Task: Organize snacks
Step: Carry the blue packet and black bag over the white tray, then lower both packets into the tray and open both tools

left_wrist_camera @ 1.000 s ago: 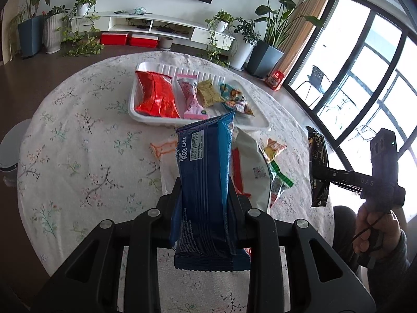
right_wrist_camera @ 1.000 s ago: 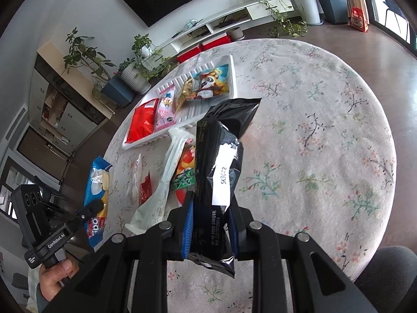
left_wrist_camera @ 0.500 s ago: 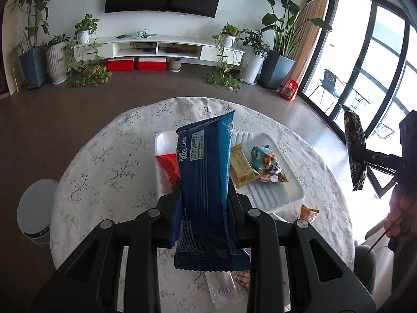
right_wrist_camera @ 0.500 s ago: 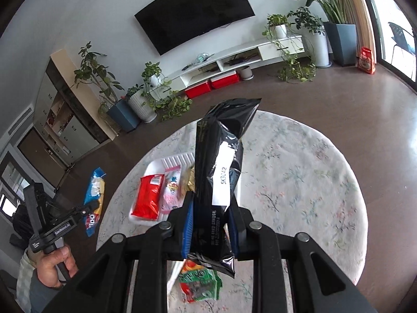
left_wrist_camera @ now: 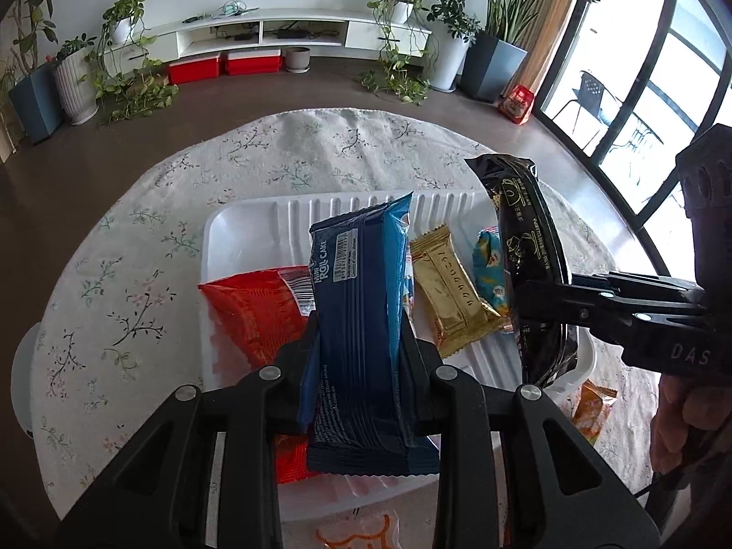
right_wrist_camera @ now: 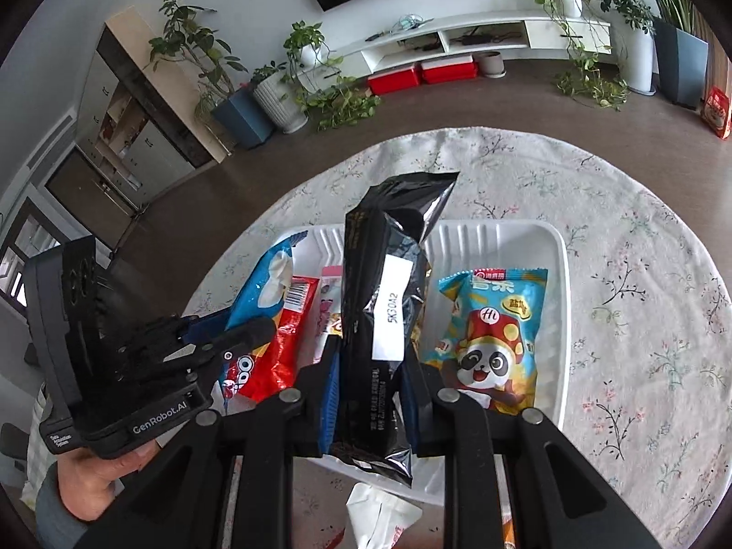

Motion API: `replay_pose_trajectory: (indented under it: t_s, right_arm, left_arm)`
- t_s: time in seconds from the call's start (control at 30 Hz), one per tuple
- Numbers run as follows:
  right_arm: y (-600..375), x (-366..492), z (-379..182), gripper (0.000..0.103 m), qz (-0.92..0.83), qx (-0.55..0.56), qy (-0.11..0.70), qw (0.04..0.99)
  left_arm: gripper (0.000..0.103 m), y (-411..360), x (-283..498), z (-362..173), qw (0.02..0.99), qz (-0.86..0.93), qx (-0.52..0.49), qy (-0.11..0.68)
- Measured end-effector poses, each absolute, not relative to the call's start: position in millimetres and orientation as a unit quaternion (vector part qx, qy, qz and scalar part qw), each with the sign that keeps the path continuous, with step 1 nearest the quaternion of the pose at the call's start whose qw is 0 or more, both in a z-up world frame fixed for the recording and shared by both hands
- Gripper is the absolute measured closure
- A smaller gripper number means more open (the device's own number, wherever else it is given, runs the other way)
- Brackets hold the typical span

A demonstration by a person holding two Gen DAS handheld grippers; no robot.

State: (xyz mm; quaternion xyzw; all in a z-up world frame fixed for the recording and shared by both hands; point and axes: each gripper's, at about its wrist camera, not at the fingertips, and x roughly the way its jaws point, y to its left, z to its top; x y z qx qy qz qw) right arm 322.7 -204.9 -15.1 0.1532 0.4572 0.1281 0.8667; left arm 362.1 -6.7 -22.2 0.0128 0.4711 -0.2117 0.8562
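My left gripper is shut on a blue roll-cake packet and holds it above the white tray. My right gripper is shut on a black snack packet, also above the tray. In the tray lie a red packet, a gold packet and a blue panda packet. The right gripper with its black packet shows in the left wrist view; the left gripper with the blue packet shows in the right wrist view.
The tray stands on a round table with a floral cloth. Loose snacks lie on the cloth near me: an orange packet and a white packet. Beyond the table are potted plants, a white TV shelf and a window.
Both grippers have come down and forward from high above the table to just over the tray, each still holding its packet. They are now close side by side.
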Motion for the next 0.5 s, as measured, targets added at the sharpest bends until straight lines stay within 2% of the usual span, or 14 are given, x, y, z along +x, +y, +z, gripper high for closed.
replay_pose_trajectory:
  t_s: [0.5]
  right_arm:
    - [-197, 347, -61, 0.078, 0.128, 0.141, 0.508, 0.84]
  left_arm:
    - [0.076, -21, 389, -58, 0.853, -0.2, 0.02, 0.482]
